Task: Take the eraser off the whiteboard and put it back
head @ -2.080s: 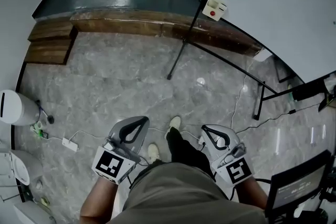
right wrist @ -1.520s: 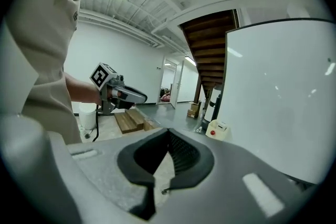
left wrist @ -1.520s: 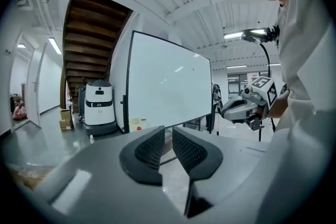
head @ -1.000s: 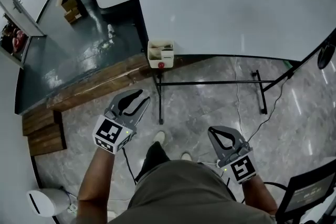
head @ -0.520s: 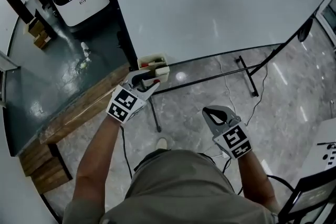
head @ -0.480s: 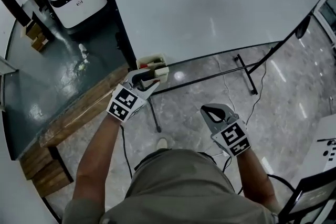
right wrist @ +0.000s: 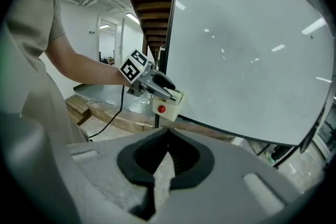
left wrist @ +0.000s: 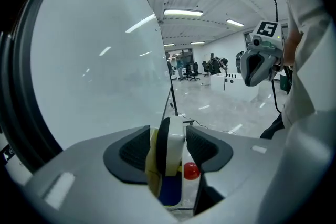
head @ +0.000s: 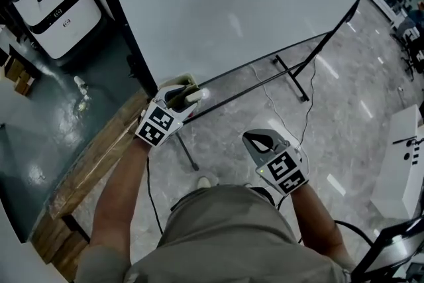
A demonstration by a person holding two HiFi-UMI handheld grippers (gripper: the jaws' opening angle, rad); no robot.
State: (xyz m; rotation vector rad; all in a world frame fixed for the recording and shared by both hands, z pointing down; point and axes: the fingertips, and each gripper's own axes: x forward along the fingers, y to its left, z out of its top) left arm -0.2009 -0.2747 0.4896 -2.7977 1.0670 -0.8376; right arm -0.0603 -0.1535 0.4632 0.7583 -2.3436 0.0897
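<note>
The whiteboard point(head: 232, 3) is seen standing on a black-framed stand and is taken as the reference. Below and in front of the whiteboard, a grey marbled floor point(head: 331, 129) is observed. A wooden step point(head: 99, 152) is noted running off past the whiteboard's lower left corner, and a white wheeled unit point(head: 53, 0) is seen to the left of the whiteboard.

The left gripper point(head: 184, 93) is held at the whiteboard's lower left corner. Its jaws are spread and have just been opening, with the eraser between them. The right gripper point(head: 255, 140) is held in front of the whiteboard, well apart from it, over the floor. Its jaws are pressed together, and nothing is found between them.

A cream holder point(head: 188, 80) is found fixed at the whiteboard's lower left corner. The eraser point(left wrist: 173, 144), white-bodied with a dark face turned towards the whiteboard, is seen standing upright in this holder. In the left gripper view, a narrow gap is visible between each pad and the eraser. A small red knob point(left wrist: 190, 170) is noted on the holder's front, on the side away from the whiteboard.
</note>
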